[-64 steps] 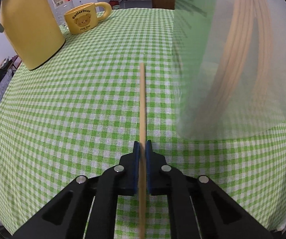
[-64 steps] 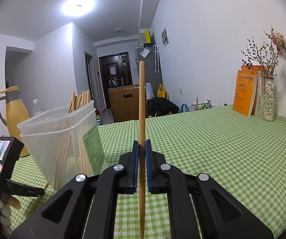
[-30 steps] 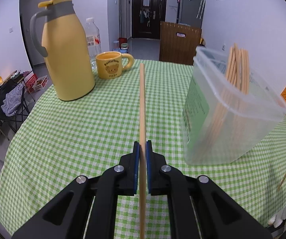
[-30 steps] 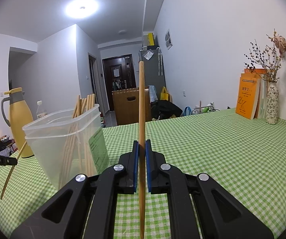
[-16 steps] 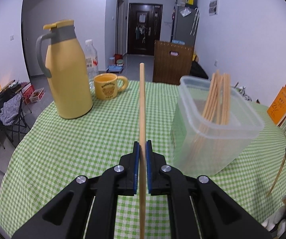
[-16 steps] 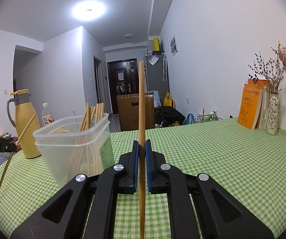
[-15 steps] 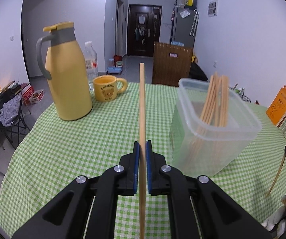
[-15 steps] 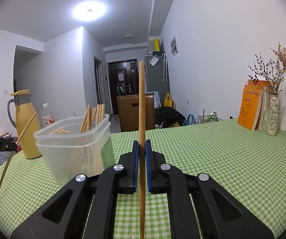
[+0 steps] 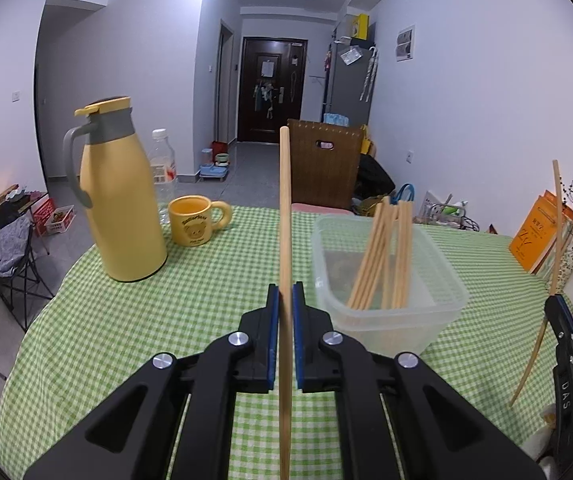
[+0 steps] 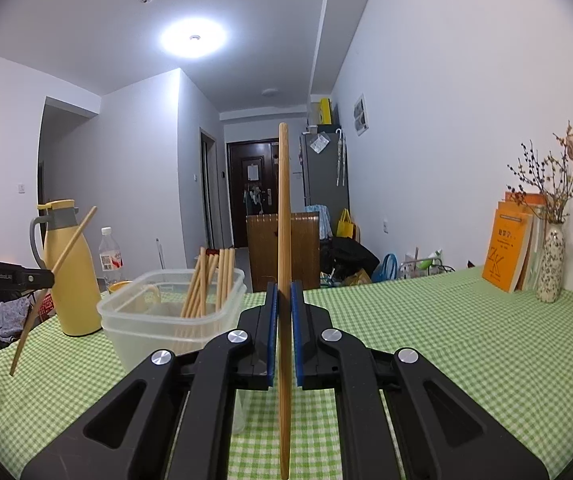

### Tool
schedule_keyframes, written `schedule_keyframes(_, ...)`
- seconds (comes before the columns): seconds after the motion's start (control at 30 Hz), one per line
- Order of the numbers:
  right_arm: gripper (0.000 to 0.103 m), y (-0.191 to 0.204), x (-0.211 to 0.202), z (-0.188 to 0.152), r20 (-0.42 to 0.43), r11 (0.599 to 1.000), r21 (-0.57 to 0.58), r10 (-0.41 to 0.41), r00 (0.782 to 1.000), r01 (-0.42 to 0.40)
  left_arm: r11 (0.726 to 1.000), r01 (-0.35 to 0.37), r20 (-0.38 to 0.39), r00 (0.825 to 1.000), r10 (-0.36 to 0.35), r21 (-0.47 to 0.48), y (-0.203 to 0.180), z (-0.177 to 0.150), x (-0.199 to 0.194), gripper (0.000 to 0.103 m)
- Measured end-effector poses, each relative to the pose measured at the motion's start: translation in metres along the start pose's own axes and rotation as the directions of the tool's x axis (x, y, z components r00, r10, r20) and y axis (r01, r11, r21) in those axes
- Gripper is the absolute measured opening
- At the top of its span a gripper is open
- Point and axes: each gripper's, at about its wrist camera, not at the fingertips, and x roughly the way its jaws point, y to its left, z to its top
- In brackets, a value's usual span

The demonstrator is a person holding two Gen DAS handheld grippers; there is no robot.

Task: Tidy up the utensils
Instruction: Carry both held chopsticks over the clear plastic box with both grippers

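My left gripper [image 9: 285,292] is shut on a wooden chopstick [image 9: 285,208] that stands upright between its blue pads. My right gripper [image 10: 284,292] is likewise shut on a second wooden chopstick [image 10: 283,208], also upright. A clear plastic container [image 9: 390,312] with several chopsticks [image 9: 382,256] leaning inside sits on the green checked tablecloth [image 9: 126,340], just right of the left gripper. In the right wrist view the container [image 10: 158,320] lies ahead to the left. The right gripper [image 9: 566,344] and its chopstick [image 9: 546,292] show at the right edge of the left wrist view.
A yellow thermos jug [image 9: 120,200], a water bottle [image 9: 163,172] and a yellow bear mug [image 9: 194,226] stand at the table's far left. Orange books [image 10: 512,252] and vases with dried flowers [image 10: 550,264] line the right wall. A wooden chair back [image 9: 326,164] stands beyond the table.
Both grippers have risen with their chopsticks still clamped. In the left wrist view the container has dropped lower and its open top is now seen from above; the right gripper has come further into view.
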Motion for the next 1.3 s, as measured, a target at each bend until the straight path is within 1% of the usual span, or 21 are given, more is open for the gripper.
schedule_keyframes(0.27,0.007,0.01,0.003,0.017,0.03,1.0,-0.008,0.018,0.999,-0.018,0.999,0.044,0.043,0.998,-0.044,0.014,-0.018,0.017,-0.006,0.004)
schedule_keyframes(0.6,0.007,0.021,0.023,0.038,0.039,0.998,-0.02,0.068,0.997,-0.067,0.997,0.082,0.078,0.994,-0.082,0.002,-0.032,0.04,-0.002,0.004)
schedule_keyframes(1.0,0.007,0.044,0.052,0.068,0.066,0.991,-0.049,0.126,0.99,-0.123,0.994,0.104,0.132,0.986,-0.1,-0.02,-0.037,0.072,0.016,0.004)
schedule_keyframes(1.3,0.007,0.053,0.083,0.082,0.057,0.984,-0.039,0.174,0.983,-0.172,0.987,0.153,0.169,0.975,-0.143,-0.052,-0.038,0.094,0.037,0.004)
